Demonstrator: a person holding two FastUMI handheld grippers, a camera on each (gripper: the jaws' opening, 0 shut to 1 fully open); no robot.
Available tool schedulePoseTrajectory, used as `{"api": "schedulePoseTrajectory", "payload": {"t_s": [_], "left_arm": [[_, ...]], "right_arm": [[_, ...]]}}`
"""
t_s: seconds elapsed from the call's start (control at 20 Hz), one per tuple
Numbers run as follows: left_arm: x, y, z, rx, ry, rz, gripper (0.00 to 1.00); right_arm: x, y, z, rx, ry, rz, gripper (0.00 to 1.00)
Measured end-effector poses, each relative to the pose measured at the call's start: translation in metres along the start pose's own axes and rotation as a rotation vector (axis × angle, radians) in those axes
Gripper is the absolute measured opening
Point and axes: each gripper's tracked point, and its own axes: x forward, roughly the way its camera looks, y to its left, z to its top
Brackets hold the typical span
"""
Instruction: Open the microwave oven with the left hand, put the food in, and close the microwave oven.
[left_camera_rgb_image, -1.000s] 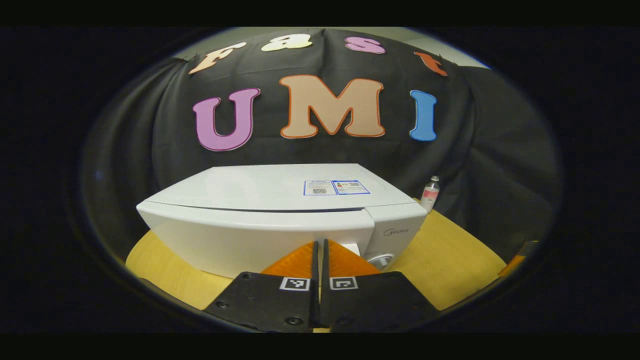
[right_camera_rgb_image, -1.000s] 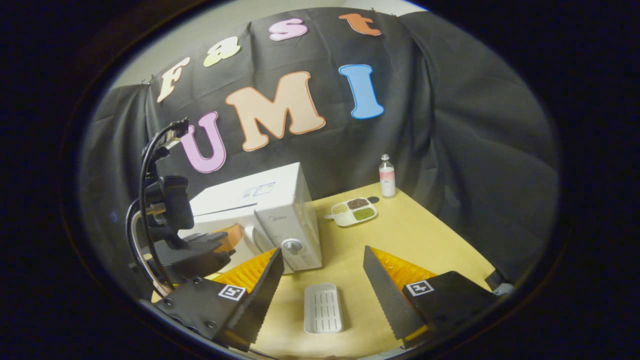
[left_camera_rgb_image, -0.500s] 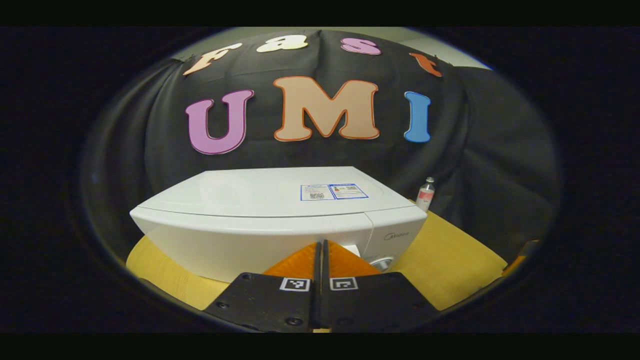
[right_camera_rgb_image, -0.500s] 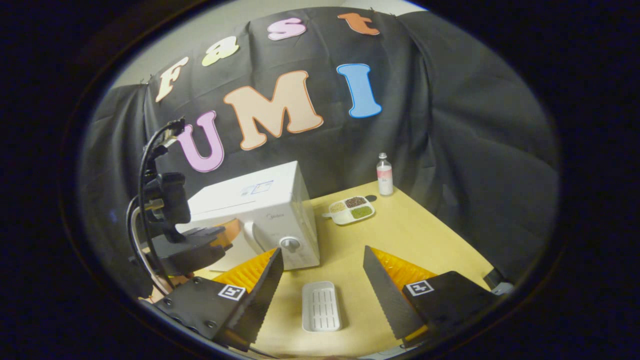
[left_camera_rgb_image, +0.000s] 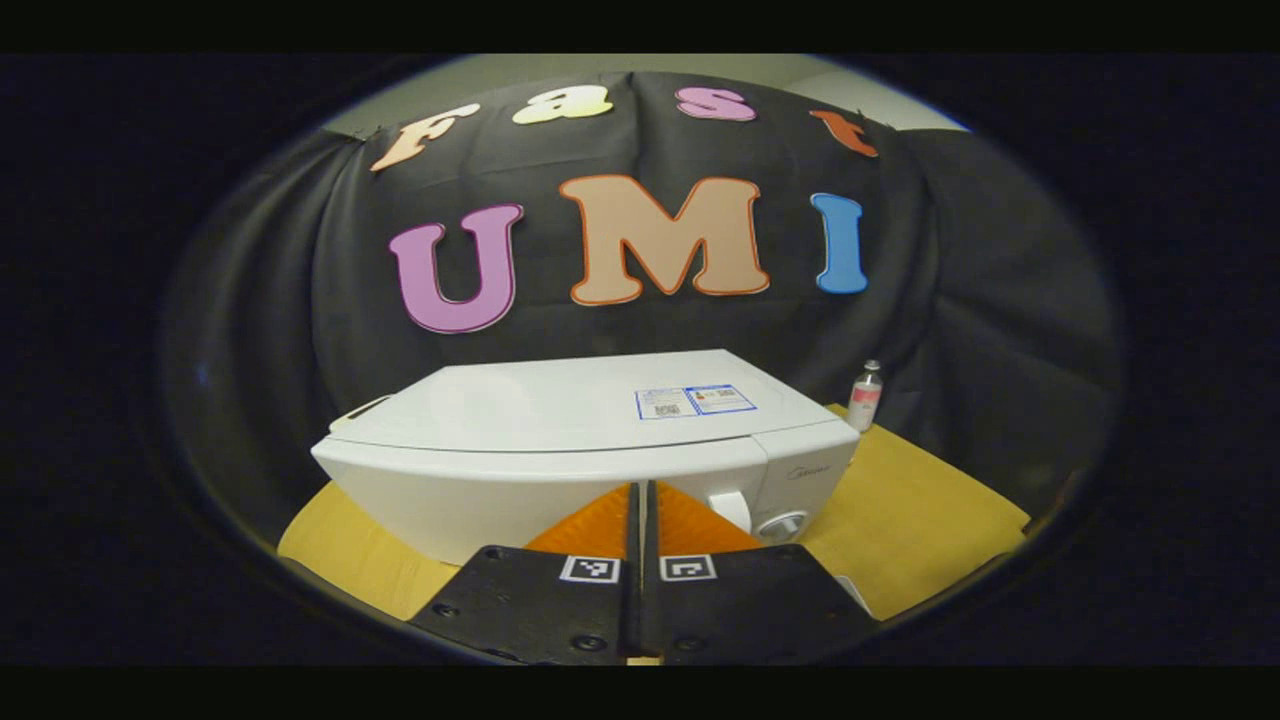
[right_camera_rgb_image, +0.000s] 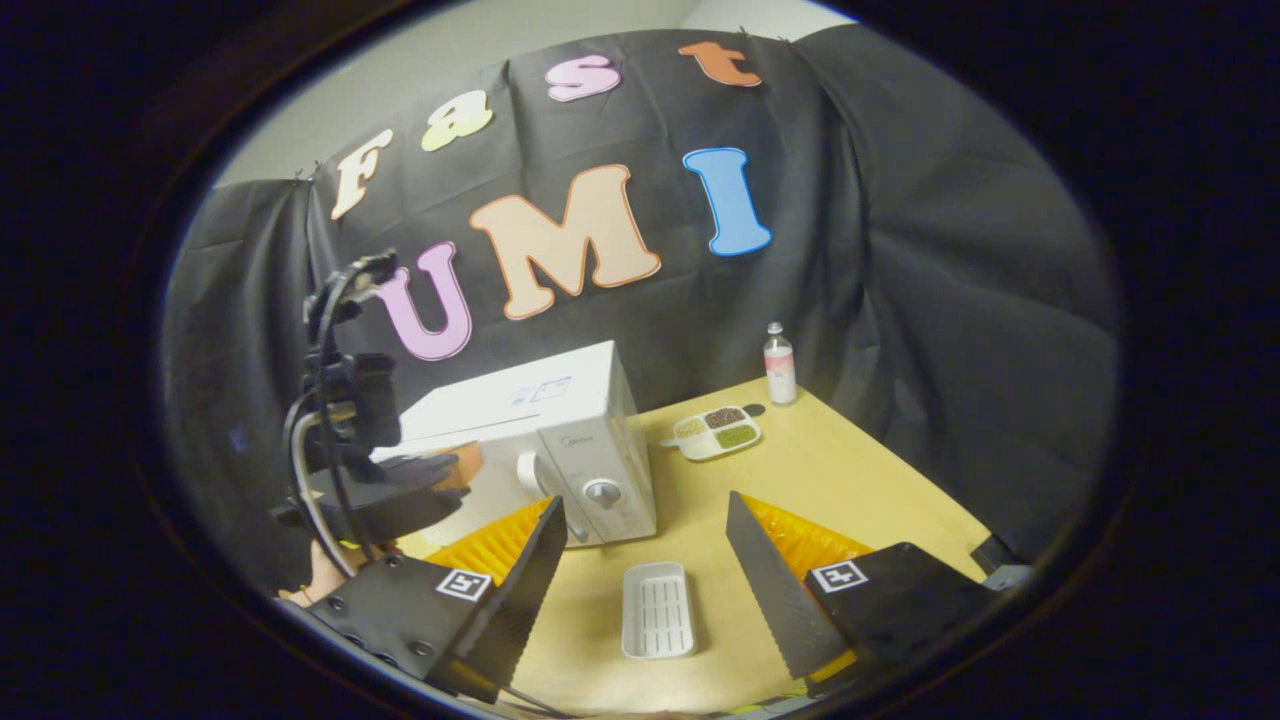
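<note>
1. Surface: a pale wooden counter (right_camera_rgb_image: 850, 480), hung round on the far sides with black cloth (right_camera_rgb_image: 950, 300) – the booth wall. A strip of light plain wall shows above the cloth in the right gripper view.
2. Landmark: the white microwave oven (right_camera_rgb_image: 560, 440) stands on the counter against the cloth. Door shut, seam flush; handle (right_camera_rgb_image: 535, 472) and round dial (right_camera_rgb_image: 602, 492) on its front.
3. Right of the microwave oven, toward the back of the counter: a white divided dish of food (right_camera_rgb_image: 717, 432) with three compartments, holding pale, dark and green contents.
4. Beyond that dish, at the cloth: a small clear bottle (right_camera_rgb_image: 779, 364) with a pink label, upright.
5. In front of the microwave oven, near its dial corner: a white ribbed rectangular tray (right_camera_rgb_image: 659, 610), lying flat.
6. Left tongs (left_camera_rgb_image: 640, 500) – clenched, the two fingers pressed together with only a thin line between them and nothing gripped. They point at the microwave oven's front, close to the handle; whether the tips touch the door I cannot tell. In the right gripper view the same tool is seen at the microwave oven's door side, cables looping above it and part of a hand below.
7. Right tongs (right_camera_rgb_image: 645, 520) – released, spread wide, holding nothing. They hang above the counter in front of the microwave oven, with the ribbed tray lying between the two fingers and apart from both.
</note>
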Motion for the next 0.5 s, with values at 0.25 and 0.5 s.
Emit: {"api": "schedulePoseTrajectory", "payload": {"t_s": [0.25, 0.5], "left_arm": [[-0.054, 0.023, 0.004, -0.019, -0.003, 0.021, 0.02], [-0.107, 0.060, -0.007, -0.066, 0.045, 0.096, 0.01]], "right_arm": [[-0.007, -0.005, 0.000, 0.027, 0.003, -0.008, 0.91], [-0.012, -0.002, 0.002, 0.015, 0.018, -0.001, 0.91]]}}
